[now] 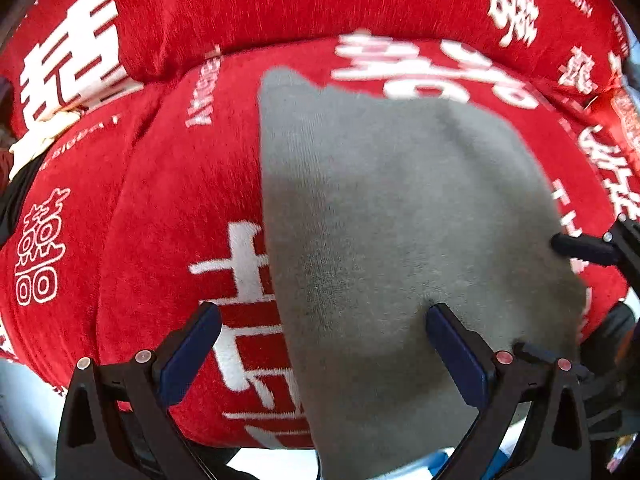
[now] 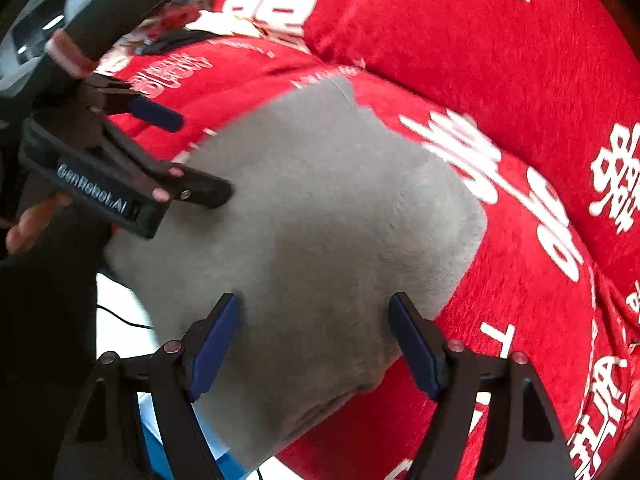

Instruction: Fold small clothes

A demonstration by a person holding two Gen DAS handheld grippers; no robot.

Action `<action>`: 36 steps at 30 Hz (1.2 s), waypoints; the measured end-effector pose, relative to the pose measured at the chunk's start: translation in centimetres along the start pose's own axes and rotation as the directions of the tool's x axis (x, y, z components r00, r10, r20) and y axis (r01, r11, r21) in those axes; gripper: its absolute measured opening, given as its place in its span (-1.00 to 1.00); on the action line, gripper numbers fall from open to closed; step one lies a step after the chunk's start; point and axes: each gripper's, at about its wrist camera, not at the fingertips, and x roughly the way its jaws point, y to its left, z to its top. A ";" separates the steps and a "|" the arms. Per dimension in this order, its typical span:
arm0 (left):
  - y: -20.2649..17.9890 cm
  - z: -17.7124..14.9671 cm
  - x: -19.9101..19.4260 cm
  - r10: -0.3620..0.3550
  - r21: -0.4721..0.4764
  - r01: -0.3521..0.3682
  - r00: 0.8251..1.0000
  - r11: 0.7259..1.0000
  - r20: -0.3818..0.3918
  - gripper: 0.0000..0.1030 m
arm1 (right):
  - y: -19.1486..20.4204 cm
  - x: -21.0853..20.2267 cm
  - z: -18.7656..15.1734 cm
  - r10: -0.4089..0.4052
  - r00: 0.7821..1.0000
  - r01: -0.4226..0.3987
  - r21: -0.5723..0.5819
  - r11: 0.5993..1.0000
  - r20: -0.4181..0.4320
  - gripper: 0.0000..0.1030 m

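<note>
Though blurred, grey cloth (image 1: 400, 220) cut off below, left claw (image 1: 324, 320) agape

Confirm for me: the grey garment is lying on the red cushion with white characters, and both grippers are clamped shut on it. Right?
Not quite. The grey garment does lie on the red cushion, but neither gripper is clamped shut. The left gripper and the right gripper both have their jaws spread open over the cloth, as each wrist view shows.

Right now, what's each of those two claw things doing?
Left gripper: open, holding nothing, over the grey garment.
Right gripper: open, holding nothing, over the same garment.
</note>
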 end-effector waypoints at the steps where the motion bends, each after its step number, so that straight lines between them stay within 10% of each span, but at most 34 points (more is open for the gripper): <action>1: 0.0 0.0 0.2 -0.004 -0.005 0.004 1.000 1.000 0.000 1.00 | -0.3 0.4 -0.1 0.020 1.000 -0.020 0.011 1.000 0.004 0.56; 16: -0.7 0.7 0.0 0.019 -0.012 -0.019 1.000 1.000 -0.019 1.00 | -1.5 1.1 -0.3 0.059 0.998 -0.060 0.053 0.997 0.022 0.64; 28: -2.1 1.5 -6.4 0.036 -0.073 -0.024 0.986 0.997 0.162 1.00 | -2.5 -5.4 1.8 -0.164 0.986 0.163 0.219 0.962 -0.013 0.64; 36: -2.7 1.5 -5.8 0.044 -0.086 -0.040 0.998 0.995 0.045 1.00 | -2.8 -5.4 2.1 -0.185 0.980 0.200 0.324 0.925 -0.076 0.64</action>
